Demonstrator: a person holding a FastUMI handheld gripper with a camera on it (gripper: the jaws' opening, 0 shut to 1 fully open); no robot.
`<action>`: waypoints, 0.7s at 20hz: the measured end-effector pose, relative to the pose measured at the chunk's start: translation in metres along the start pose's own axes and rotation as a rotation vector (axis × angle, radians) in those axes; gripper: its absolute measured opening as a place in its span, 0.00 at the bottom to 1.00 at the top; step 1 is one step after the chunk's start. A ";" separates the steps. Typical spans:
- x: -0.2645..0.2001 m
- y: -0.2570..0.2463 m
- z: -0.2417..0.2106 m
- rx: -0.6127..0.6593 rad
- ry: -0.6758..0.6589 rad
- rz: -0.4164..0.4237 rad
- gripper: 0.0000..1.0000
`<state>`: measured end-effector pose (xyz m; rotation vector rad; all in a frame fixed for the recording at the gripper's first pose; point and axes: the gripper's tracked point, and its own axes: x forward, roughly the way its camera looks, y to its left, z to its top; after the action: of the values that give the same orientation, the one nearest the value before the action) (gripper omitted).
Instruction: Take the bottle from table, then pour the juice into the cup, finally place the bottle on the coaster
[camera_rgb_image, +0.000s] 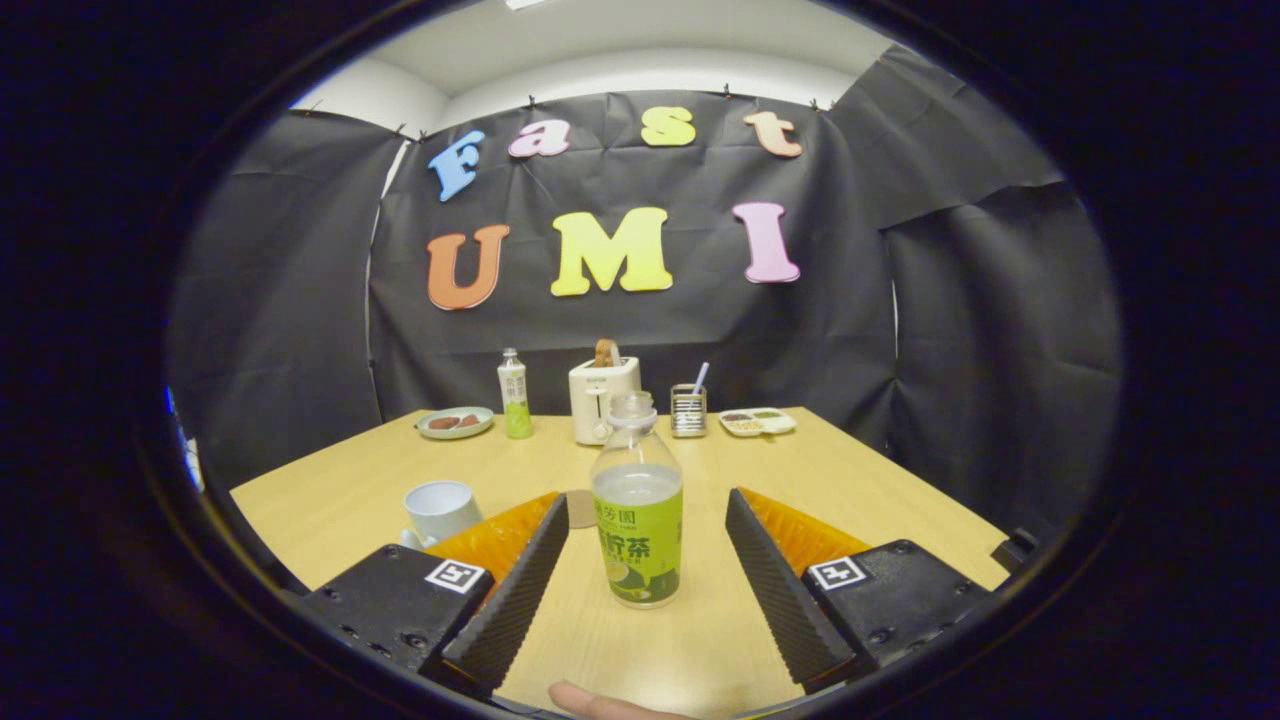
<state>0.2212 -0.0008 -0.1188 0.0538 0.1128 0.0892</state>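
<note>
Bottle (637, 500) was seen upright on the wooden table, uncapped, clear plastic with a green label, pale liquid up to about shoulder level. It was positioned between the spread fingers, touched by neither. White cup (441, 509) was seen upright, off to the left of the bottle. Round brown coaster (581, 508) was laid flat just behind-left of the bottle, partly hidden.

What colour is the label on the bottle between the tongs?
Bright green, on the bottle standing between the open tongs, seen in the gripper view.
</note>
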 end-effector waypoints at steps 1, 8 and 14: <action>0.008 -0.002 0.001 0.006 -0.018 -0.005 1.00; 0.055 -0.001 -0.015 -0.003 -0.043 -0.008 1.00; 0.074 -0.006 -0.016 -0.009 -0.030 -0.047 1.00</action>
<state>0.2928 0.0011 -0.1435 0.0437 0.0836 0.0421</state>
